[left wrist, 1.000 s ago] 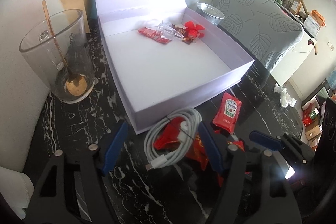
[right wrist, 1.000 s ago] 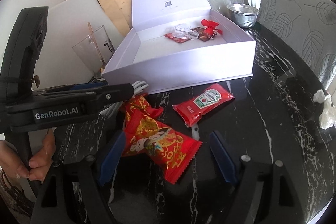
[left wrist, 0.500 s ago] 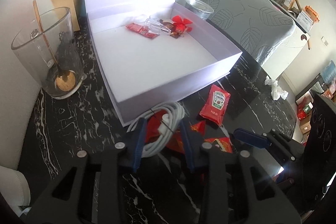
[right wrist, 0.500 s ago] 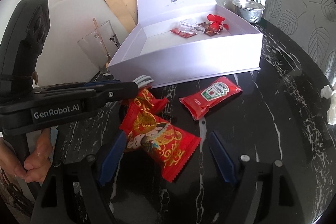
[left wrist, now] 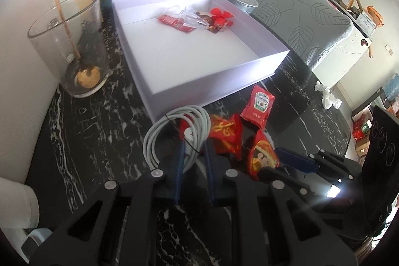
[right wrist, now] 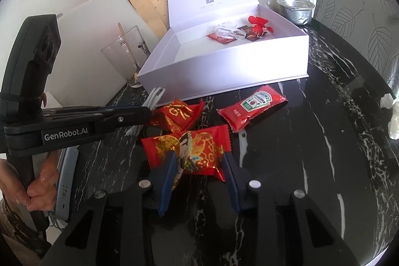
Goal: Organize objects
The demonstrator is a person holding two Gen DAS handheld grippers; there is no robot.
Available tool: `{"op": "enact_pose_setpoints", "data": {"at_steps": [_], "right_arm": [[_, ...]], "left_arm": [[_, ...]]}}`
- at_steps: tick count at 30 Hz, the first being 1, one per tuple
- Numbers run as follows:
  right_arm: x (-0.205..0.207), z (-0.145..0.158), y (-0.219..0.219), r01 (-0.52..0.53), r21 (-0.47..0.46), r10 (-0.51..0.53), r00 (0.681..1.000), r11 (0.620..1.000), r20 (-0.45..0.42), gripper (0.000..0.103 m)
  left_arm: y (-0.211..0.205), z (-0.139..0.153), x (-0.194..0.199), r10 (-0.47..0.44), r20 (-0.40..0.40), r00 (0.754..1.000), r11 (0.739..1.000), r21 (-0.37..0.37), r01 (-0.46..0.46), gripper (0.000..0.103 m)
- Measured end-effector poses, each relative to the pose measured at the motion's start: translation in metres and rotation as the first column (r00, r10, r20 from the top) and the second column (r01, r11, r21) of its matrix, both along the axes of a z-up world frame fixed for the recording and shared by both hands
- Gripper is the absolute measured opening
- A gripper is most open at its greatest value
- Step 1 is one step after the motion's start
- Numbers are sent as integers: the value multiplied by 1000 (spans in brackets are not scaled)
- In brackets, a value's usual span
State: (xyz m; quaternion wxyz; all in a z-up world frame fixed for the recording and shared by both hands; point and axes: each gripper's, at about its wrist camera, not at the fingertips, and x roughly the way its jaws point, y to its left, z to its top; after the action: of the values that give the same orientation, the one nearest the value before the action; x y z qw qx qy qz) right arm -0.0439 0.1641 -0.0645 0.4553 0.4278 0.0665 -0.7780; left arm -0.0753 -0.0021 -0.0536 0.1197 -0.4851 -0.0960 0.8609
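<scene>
Before the white box (right wrist: 224,69) wall, left fingers (left wrist: 193,156) clamping cable (left wrist: 159,138), right fingers (right wrist: 199,166) clamping snack packet (right wrist: 194,146).

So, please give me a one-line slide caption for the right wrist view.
Right gripper shut on a red snack packet before the open white box.

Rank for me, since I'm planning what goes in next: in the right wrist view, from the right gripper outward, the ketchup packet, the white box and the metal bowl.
From the right gripper:
1. ketchup packet, ahead and slightly right, on the table.
2. white box, behind the packet, lid open.
3. metal bowl, beyond the box's far right corner.
</scene>
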Motion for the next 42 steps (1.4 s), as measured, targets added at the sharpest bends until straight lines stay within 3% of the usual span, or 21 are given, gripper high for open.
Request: {"op": "enact_pose_setpoints", "data": {"at_steps": [9, 19, 22, 24, 26, 28, 31, 37, 42], "right_arm": [[11, 3, 5, -10, 35, 11, 999, 999, -53, 38], [21, 11, 9, -12, 7, 13, 992, 1000, -123, 79], [23, 12, 6, -12, 11, 14, 989, 1000, -147, 79], [23, 11, 3, -14, 11, 15, 989, 1000, -144, 79], [21, 9, -1, -5, 22, 8, 990, 1000, -141, 81], [18, 7, -5, 25, 27, -21, 990, 999, -138, 83], [15, 4, -10, 66, 22, -63, 989, 998, -137, 84], [13, -7, -23, 97, 60, -87, 984, 993, -156, 85], [12, -12, -29, 107, 79, -91, 979, 991, -180, 86]], "left_arm": [[-11, -5, 19, 10, 37, 999, 999, -31, -9, 15], [-16, -6, 37, 10, 75, 997, 1000, -5, -9, 16], [-17, -5, 41, 25, 55, 998, 999, -30, -24, 18], [-19, -4, 41, 35, 40, 999, 998, -47, -33, 24], [-21, -4, 40, 33, 29, 999, 998, -49, -32, 37], [-23, -4, 40, 36, 16, 999, 998, -46, -35, 57], [-26, -3, 41, 46, -12, 999, 998, -40, -46, 72], [-23, -14, 37, 32, 16, 999, 994, -102, -31, 75], [-26, -27, 34, 23, 57, 998, 997, -78, -18, 75]]}}
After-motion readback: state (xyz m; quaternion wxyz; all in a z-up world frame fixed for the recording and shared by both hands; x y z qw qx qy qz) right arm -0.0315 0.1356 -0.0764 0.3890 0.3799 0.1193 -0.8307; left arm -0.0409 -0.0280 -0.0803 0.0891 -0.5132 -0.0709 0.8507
